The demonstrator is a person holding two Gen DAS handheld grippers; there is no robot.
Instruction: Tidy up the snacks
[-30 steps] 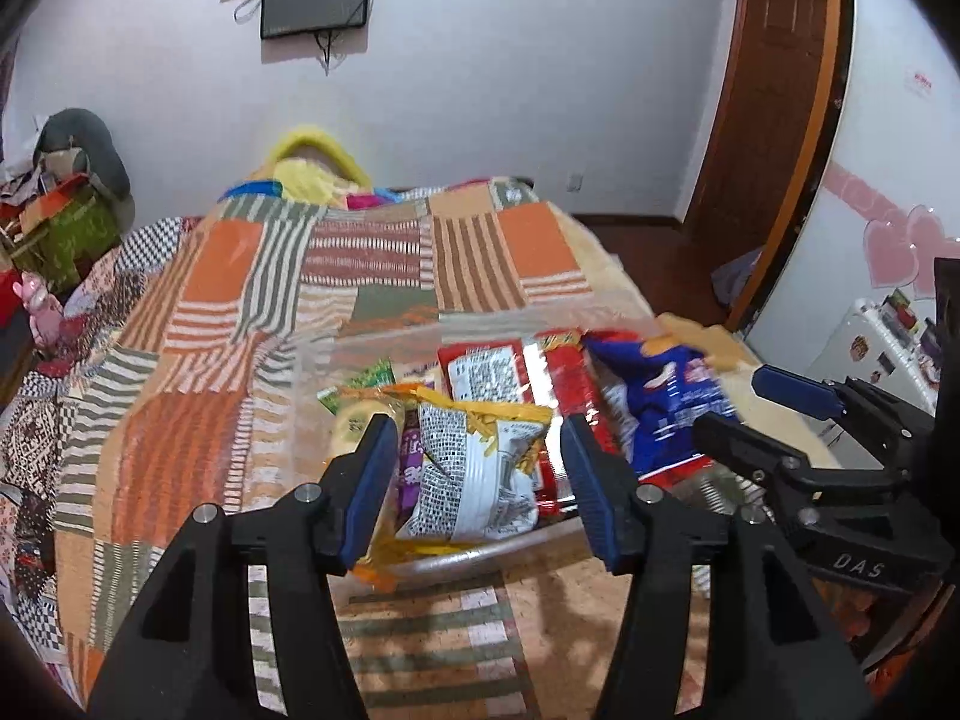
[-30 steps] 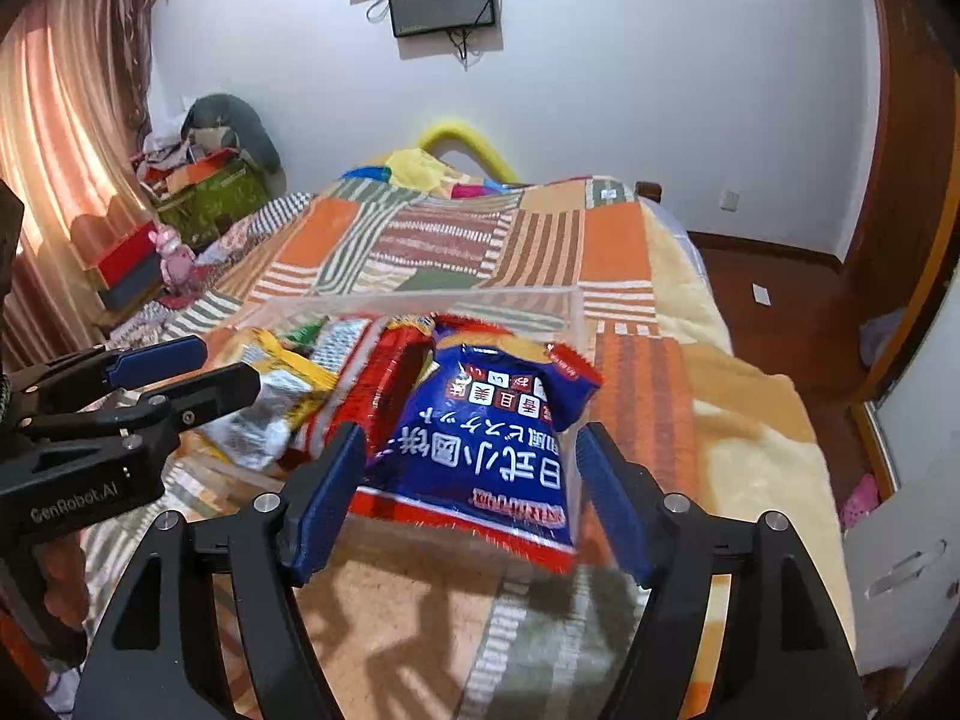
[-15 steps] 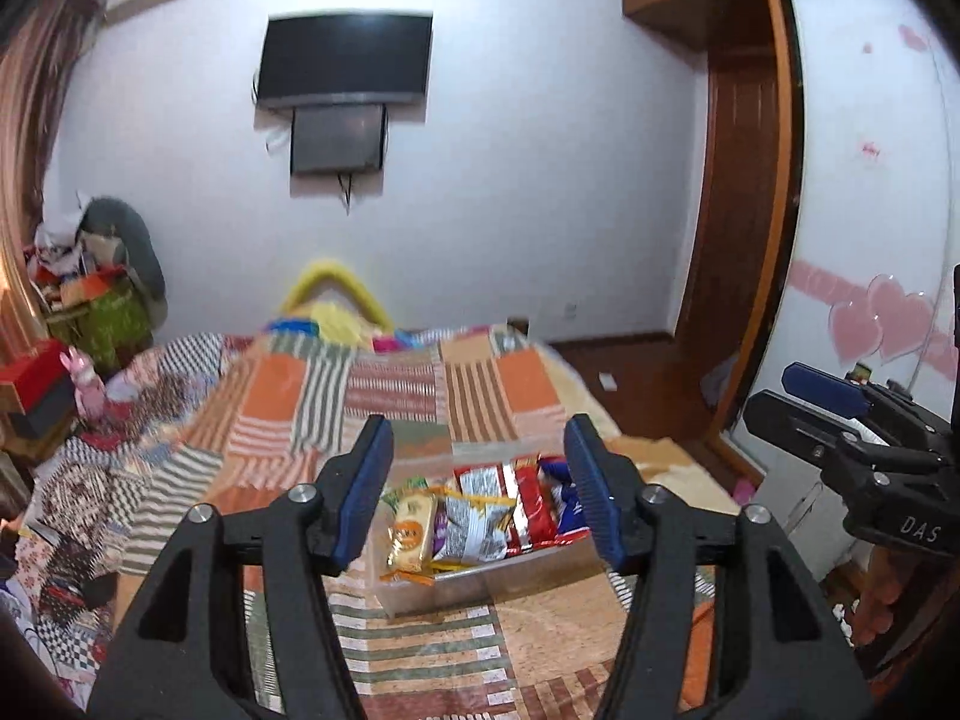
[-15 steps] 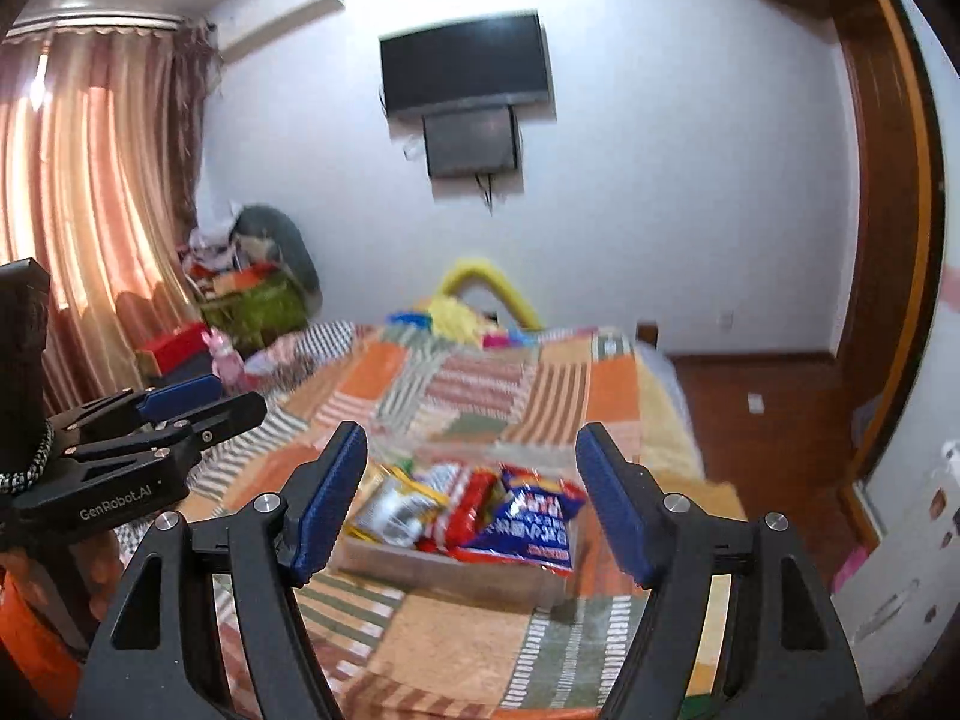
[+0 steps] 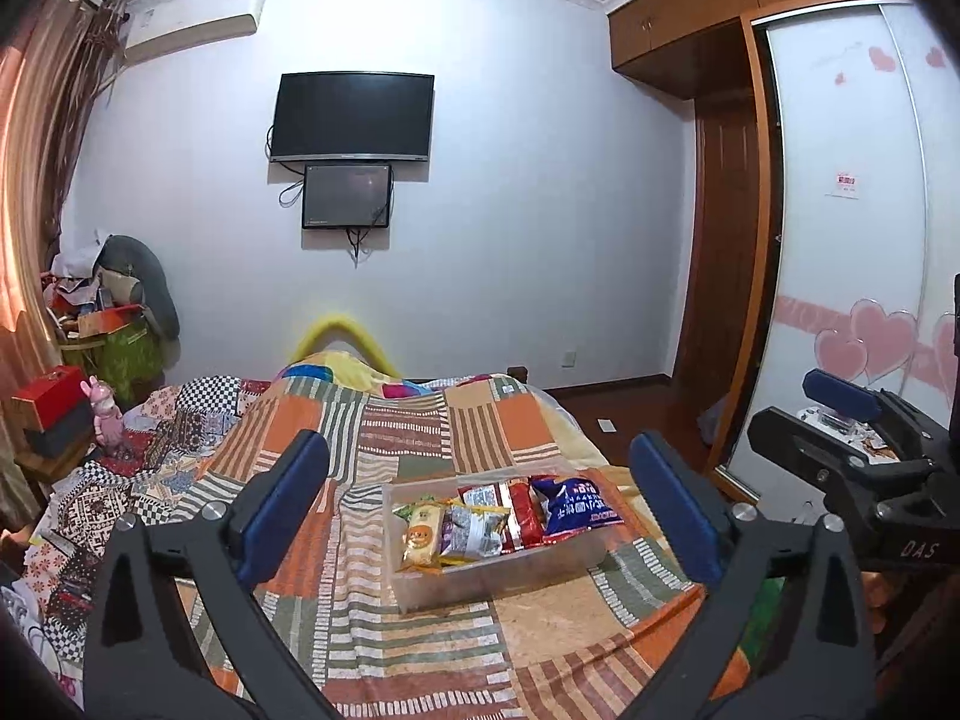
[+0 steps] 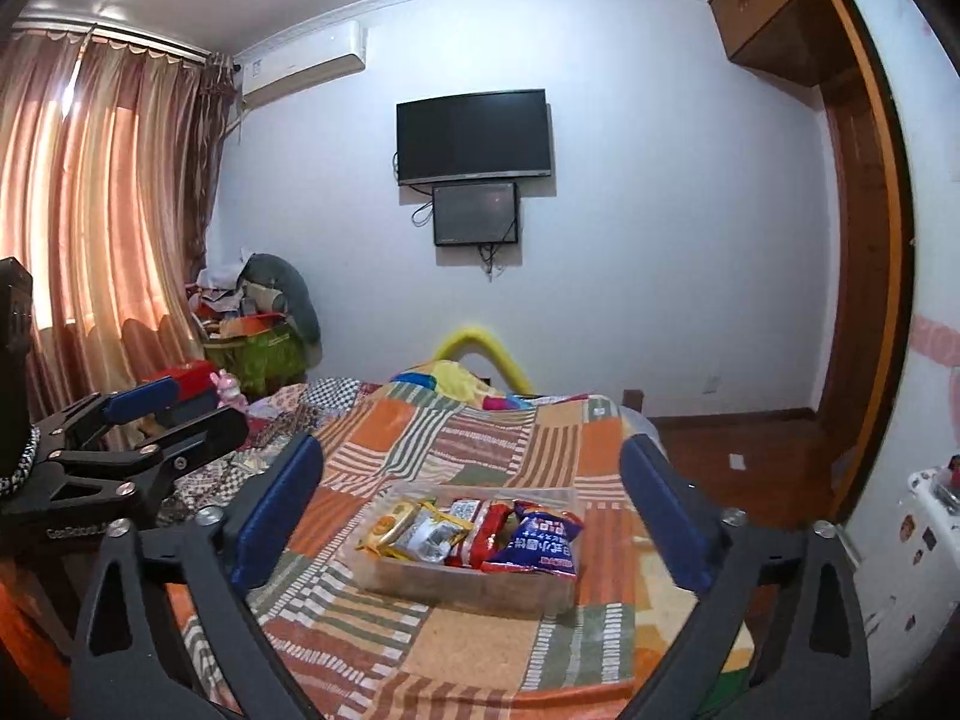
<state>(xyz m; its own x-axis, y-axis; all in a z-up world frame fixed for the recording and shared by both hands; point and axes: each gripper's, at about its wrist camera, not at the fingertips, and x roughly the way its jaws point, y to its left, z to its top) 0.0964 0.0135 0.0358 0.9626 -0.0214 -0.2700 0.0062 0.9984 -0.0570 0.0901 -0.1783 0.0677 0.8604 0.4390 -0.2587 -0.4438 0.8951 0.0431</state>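
A clear plastic box sits on the patchwork bed cover, also in the right wrist view. Several snack packs stand in it: a yellow pack, a silver and yellow pack, red packs and a blue pack, which shows in the right wrist view. My left gripper is open and empty, well back from the box. My right gripper is open and empty, also well back. Each gripper shows at the edge of the other's view.
The bed with an orange striped patchwork cover fills the middle. A cluttered corner with a green bag and a red box lies left. A wardrobe with sliding doors stands right. A TV hangs on the far wall.
Both grippers have pulled up and far back from the box, so the box and snacks look much smaller now. Both jaws stay open and empty.
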